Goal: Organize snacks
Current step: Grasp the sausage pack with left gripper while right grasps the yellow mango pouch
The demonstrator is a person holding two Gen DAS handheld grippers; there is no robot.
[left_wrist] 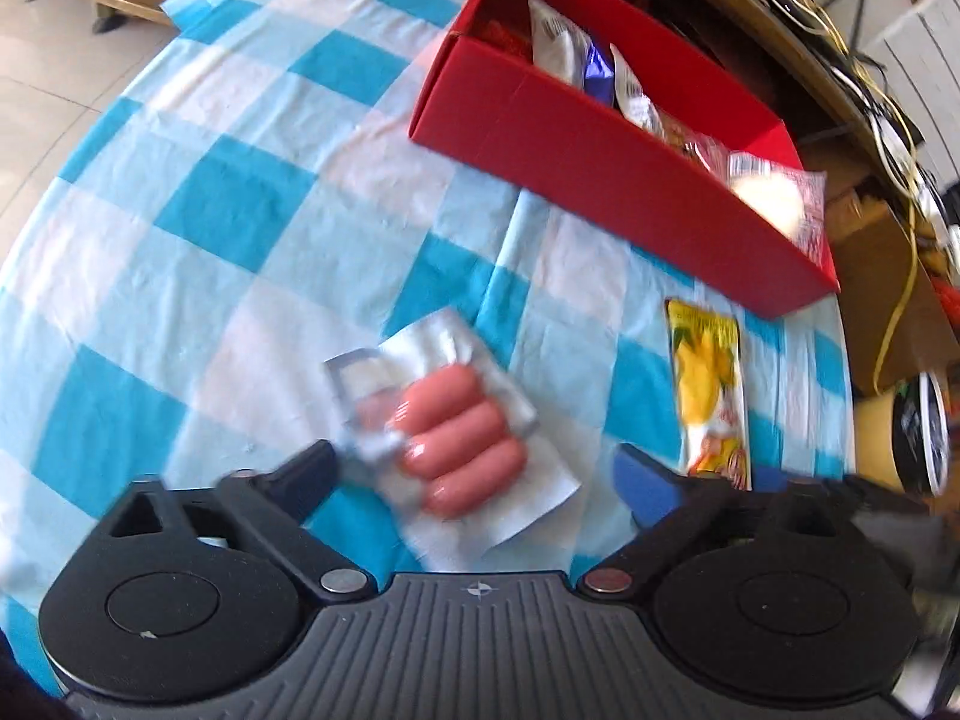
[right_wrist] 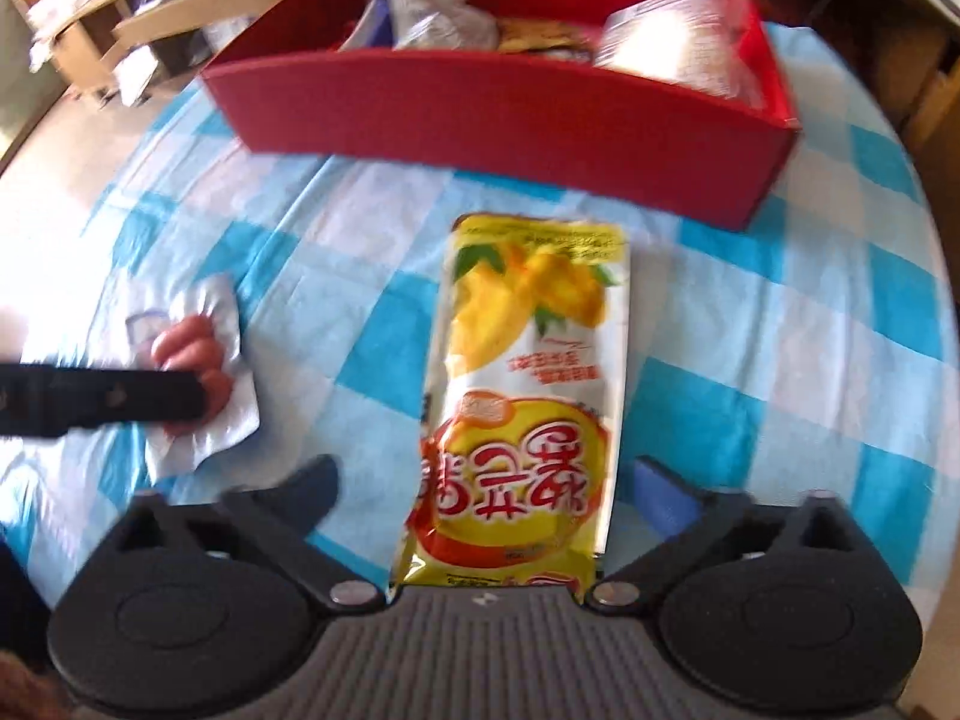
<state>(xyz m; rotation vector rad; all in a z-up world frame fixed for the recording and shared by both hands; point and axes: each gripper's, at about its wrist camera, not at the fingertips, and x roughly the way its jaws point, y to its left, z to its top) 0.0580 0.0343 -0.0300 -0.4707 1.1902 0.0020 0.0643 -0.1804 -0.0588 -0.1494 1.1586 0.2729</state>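
A blue-and-white checked cloth covers the surface (left_wrist: 228, 222), where a long red cardboard box (left_wrist: 600, 174) already holds several crinkled foil and plastic packets — the sorting looks mostly done. Two snacks lie outside: a glossy yellow mango pouch (right_wrist: 528, 396) between the spread right hand-held gripper (right_wrist: 486, 492), and a clear pack of plump pink sausages (left_wrist: 456, 450) between the left hand-held gripper (left_wrist: 474, 468) — likewise spread.

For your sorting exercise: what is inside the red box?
The red box holds several packets: white-and-blue wrappers and a clear red-edged pack. Its near wall hides their lower parts and the bottom.
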